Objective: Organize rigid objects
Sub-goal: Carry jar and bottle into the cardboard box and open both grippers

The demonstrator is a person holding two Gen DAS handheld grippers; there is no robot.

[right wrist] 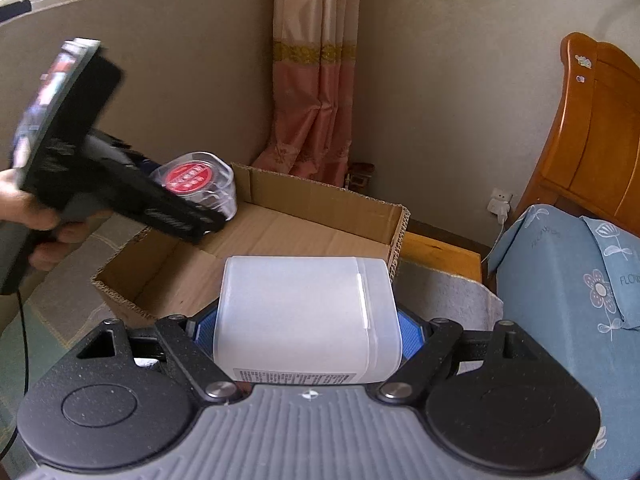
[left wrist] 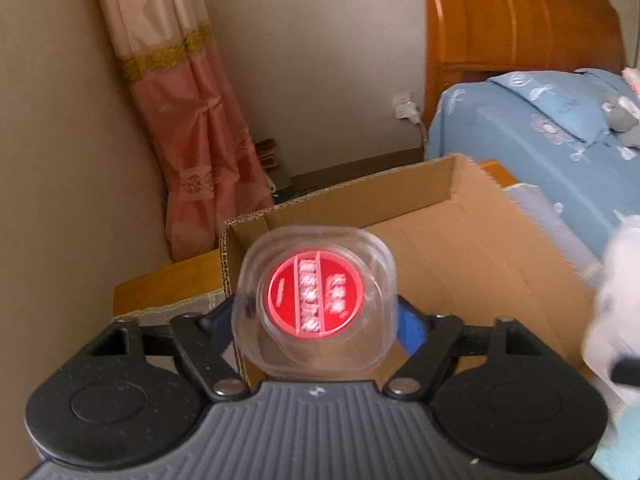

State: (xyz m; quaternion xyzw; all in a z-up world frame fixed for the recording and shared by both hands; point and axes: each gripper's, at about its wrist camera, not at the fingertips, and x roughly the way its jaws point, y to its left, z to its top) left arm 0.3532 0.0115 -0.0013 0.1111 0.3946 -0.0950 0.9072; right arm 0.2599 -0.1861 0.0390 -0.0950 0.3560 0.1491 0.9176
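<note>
My left gripper (left wrist: pixel 316 316) is shut on a clear plastic jar with a red lid (left wrist: pixel 315 299) and holds it above the near left corner of an open cardboard box (left wrist: pixel 472 248). The jar (right wrist: pixel 196 184) and the left gripper (right wrist: pixel 208 204) also show in the right wrist view over the box's (right wrist: pixel 320 216) left side. My right gripper (right wrist: pixel 308 328) is shut on a white translucent plastic container (right wrist: pixel 304 316), held just in front of the box. The white container shows blurred at the right edge of the left wrist view (left wrist: pixel 616 304).
The box stands on a cloth-covered wooden surface (left wrist: pixel 160 284) by a wall. A bed with blue bedding (left wrist: pixel 532 136) and a wooden headboard (left wrist: pixel 516 20) lies to the right. A pink curtain (left wrist: pixel 188 120) hangs behind. A wall socket with a plug (right wrist: pixel 500 202) is low on the wall.
</note>
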